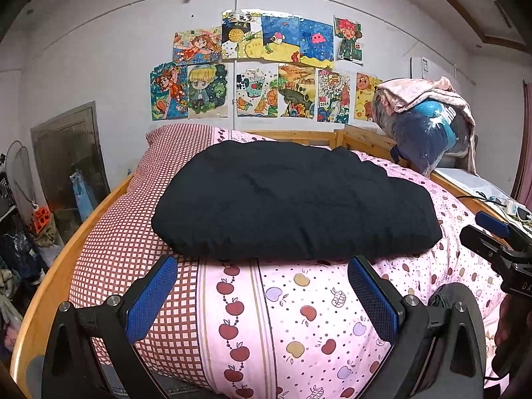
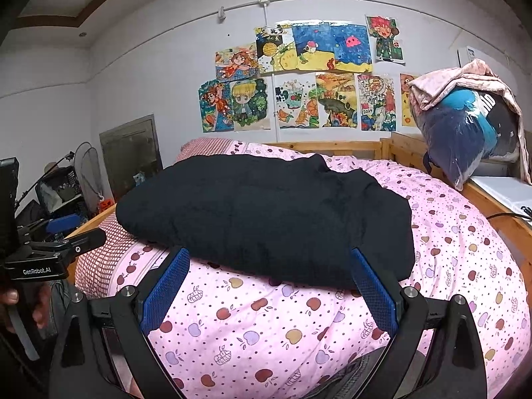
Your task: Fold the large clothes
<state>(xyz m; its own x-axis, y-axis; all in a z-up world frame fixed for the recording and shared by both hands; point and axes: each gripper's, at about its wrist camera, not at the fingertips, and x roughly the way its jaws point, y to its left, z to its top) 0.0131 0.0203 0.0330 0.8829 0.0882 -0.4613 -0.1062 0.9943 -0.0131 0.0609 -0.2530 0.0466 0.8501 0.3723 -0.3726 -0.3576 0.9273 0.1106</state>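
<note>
Neatly folded black garment (image 1: 292, 199) on bed (image 1: 299, 299)

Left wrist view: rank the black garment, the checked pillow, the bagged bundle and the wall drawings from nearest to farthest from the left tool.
1. Black garment: folded, straight ahead of the open left tool.
2. Checked pillow: behind the garment, to the left.
3. Bagged bundle: far right, on the bed frame.
4. Wall drawings: on the back wall.

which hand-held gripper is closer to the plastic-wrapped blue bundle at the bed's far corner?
Right. The right hand-held gripper is open at the near edge of the black folded garment, on the same side as the blue bundle. The left hand-held gripper, also open, sits further left.
</note>
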